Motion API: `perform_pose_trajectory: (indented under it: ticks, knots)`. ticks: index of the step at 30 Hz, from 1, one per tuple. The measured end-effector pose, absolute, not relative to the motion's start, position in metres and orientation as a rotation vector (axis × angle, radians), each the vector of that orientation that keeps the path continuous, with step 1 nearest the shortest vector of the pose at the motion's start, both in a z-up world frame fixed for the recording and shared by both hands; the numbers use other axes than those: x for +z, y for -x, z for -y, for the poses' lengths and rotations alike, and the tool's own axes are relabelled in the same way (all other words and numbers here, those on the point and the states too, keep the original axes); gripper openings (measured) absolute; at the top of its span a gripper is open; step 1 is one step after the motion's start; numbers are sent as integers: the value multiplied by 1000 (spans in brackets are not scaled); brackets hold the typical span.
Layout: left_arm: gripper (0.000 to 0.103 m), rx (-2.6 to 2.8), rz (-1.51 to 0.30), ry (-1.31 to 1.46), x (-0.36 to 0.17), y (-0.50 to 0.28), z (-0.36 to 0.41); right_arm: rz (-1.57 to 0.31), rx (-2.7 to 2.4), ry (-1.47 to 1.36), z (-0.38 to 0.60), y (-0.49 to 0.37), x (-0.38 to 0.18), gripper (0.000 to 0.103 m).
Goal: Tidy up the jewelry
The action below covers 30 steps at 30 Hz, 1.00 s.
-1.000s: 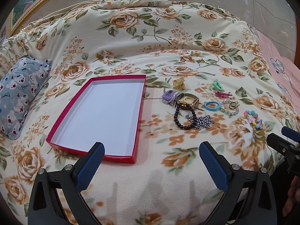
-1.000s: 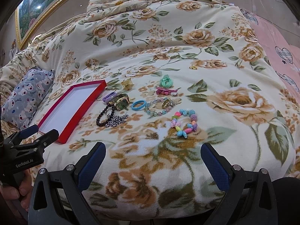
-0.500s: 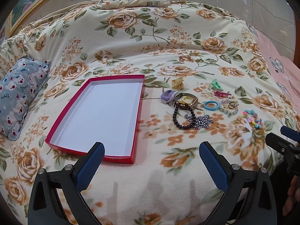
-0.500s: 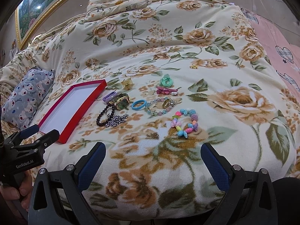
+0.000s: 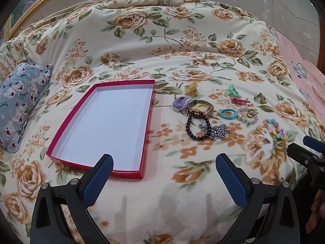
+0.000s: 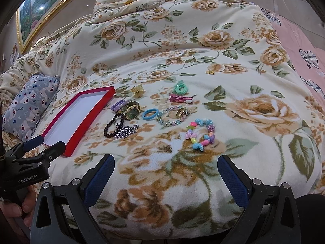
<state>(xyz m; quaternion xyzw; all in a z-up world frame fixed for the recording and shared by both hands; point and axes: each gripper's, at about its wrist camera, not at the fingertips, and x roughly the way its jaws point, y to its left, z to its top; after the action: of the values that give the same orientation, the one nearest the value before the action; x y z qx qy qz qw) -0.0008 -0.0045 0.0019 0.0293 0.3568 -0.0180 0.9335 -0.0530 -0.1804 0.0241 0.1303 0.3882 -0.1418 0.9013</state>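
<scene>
Lengthwise, the red tray (image 5: 147, 126) runs away from the cameras on the floral bed (image 5: 162, 46), with jewelry (image 5: 205, 122) clustered just to its right. Both the left gripper (image 5: 164, 169) and right gripper (image 6: 165, 169) hover wide open, holding nothing. A grey pillow (image 5: 18, 101) lies left.

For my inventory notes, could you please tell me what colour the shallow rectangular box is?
The shallow rectangular box has red walls and a white inside, clearest in the left wrist view.
</scene>
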Motion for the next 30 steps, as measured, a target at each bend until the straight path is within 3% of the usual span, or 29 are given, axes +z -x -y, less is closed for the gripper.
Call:
perform_pose_trajectory:
  ticks: [17, 30]
  knots:
    - [100, -115, -798, -19, -4, -40, 4, -846, -318, -302, 204, 40, 15, 100]
    - [88, -212, -864, 11, -9, -101, 12, -896, -350, -312, 229, 20, 6, 95]
